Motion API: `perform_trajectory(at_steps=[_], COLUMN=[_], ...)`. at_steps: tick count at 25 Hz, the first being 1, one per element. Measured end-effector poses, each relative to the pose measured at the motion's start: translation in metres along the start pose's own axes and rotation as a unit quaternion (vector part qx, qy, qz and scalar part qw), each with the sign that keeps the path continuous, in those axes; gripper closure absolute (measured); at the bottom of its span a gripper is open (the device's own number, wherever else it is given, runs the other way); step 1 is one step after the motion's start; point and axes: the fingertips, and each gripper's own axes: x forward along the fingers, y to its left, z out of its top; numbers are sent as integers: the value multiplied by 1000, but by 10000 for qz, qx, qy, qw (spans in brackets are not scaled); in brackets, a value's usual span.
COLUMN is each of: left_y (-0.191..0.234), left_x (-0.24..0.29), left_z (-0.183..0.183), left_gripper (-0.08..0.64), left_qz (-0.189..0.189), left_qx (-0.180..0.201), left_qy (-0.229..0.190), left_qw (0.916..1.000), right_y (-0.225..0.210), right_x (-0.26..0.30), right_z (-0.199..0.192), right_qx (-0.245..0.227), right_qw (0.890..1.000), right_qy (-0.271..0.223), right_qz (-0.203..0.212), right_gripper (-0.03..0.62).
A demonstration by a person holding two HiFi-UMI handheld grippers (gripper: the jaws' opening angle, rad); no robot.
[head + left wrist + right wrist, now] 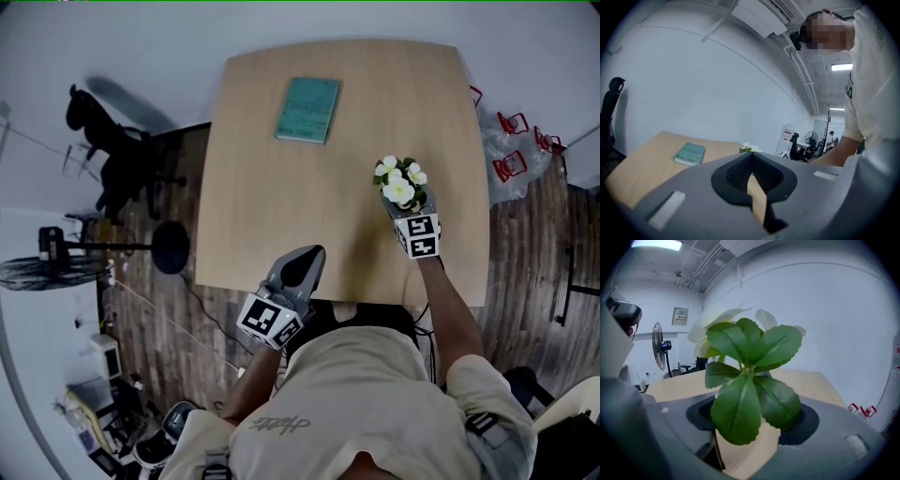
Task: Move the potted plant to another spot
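The potted plant (pixel 400 181), with white flowers and green leaves, is over the right side of the wooden table (pixel 272 206). My right gripper (pixel 405 212) is shut on it from the near side. In the right gripper view the leaves (pixel 750 376) fill the space between the wide-set jaws and hide the pot. My left gripper (pixel 312 253) hovers at the table's near edge, shut and empty; in its own view the pads (pixel 740 171) meet. The plant's flowers (pixel 749 148) peek over its jaws.
A teal book (pixel 307 110) lies flat at the table's far middle, also seen as the book (pixel 690 153) ahead left of the left gripper. A black chair (pixel 112 155) stands left of the table. A clear bag with red items (pixel 511 150) sits right of it.
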Motion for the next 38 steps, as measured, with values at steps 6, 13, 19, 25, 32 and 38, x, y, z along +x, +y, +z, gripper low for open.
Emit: perform_trajectory(at_steps=[6,13,19,25,32,38], left_y=[34,81,121,157,214,264], left_x=[-25,-56,-77,-92,-123,-156], left_z=[5,7,8,8,5,1], left_gripper=[542,542,542,541,541,543], left_qz=[73,144,224,217,406,630], left_qx=[-21,-127,-24,-94,-294,-421], left_qy=[-26,-41,-24,-78,-167,-169], left_qw=[10000,9998,9997,9997,9986,9970], right_y=[28,72,119,158,210,258], right_x=[13,38,66,94,135,172], right_z=[12,23,33,38,44,49], right_qx=[-74,-129,-272,-379,-503,-481], right_qw=[10000,9999,9992,9982,9961,9945], right_qy=[42,98,194,272,389,449], right_qz=[-2,28,206,376,609,814], right_gripper=[258,258,258,258,258,258])
